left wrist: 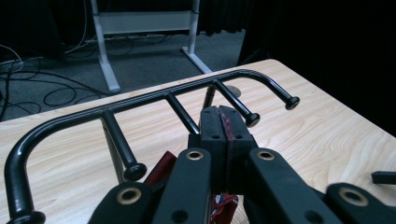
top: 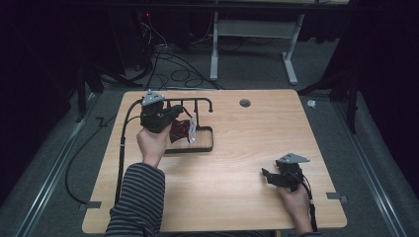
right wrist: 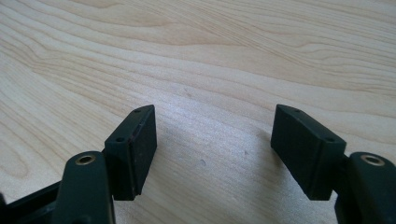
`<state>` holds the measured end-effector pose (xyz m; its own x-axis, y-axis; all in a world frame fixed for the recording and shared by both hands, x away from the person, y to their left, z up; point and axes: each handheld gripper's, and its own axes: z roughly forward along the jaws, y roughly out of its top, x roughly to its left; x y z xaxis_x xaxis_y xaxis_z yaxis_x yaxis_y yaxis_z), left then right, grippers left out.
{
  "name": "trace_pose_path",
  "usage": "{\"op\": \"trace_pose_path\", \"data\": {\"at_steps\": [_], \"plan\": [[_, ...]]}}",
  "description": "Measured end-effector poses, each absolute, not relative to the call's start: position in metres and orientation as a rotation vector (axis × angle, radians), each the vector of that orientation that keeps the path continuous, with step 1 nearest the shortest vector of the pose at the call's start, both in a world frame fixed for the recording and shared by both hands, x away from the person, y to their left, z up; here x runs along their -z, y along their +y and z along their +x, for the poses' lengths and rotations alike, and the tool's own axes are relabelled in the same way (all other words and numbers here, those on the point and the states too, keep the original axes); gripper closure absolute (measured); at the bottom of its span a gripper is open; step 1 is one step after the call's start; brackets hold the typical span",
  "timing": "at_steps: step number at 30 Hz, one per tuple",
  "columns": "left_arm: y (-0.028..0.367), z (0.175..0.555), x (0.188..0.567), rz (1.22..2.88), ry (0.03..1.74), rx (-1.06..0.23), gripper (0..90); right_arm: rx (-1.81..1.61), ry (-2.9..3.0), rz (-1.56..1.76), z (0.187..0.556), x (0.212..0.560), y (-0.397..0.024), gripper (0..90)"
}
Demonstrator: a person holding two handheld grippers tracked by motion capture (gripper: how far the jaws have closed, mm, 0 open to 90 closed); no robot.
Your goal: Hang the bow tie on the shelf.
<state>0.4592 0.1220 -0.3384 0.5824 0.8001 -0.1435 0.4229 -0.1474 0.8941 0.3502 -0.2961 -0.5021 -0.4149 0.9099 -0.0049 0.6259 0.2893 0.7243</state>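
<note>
A black metal rack (top: 197,126) stands on the pale wood-grain table (top: 237,148), toward its far left part: a rectangular wire base frame lying flat, and above it a round bar with curved ends that carries several short pegs, each ending in a small knob. The tubing is smooth and glossy. Inside the base frame, under the bar, hangs a dark red cloth (top: 179,130) with a white tag at its right edge; it looks soft and crumpled. The left gripper (top: 170,116), held just over the rack's left half, has its jaws pinched together on this cloth: in the left gripper view a thin red strip shows between the pressed pads (left wrist: 212,126), and more red fabric (left wrist: 161,169) bunches below them, with the peg bar (left wrist: 154,98) just beyond the tips. The right gripper (top: 269,176) rests well apart from the rack, near the table's front right corner, with its jaws spread wide; in the right gripper view the two flat, matte black pads (right wrist: 137,144) frame bare tabletop (right wrist: 210,70). A small round grey grommet (top: 244,103) sits in the table just right of the rack's far end.
</note>
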Motion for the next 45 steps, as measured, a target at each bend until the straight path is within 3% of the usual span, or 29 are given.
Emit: {"op": "trace_pose_path", "data": {"at_steps": [20,45], "plan": [[0.118,0.474,0.345,1.768,1.056,-0.519,89.0,-0.916,2.145,1.376,0.350,0.502,-0.296,32.7],[0.121,0.460,0.340,1.813,1.031,-0.522,77.5,-0.914,2.146,1.374,0.350,0.502,-0.296,32.6]]}}
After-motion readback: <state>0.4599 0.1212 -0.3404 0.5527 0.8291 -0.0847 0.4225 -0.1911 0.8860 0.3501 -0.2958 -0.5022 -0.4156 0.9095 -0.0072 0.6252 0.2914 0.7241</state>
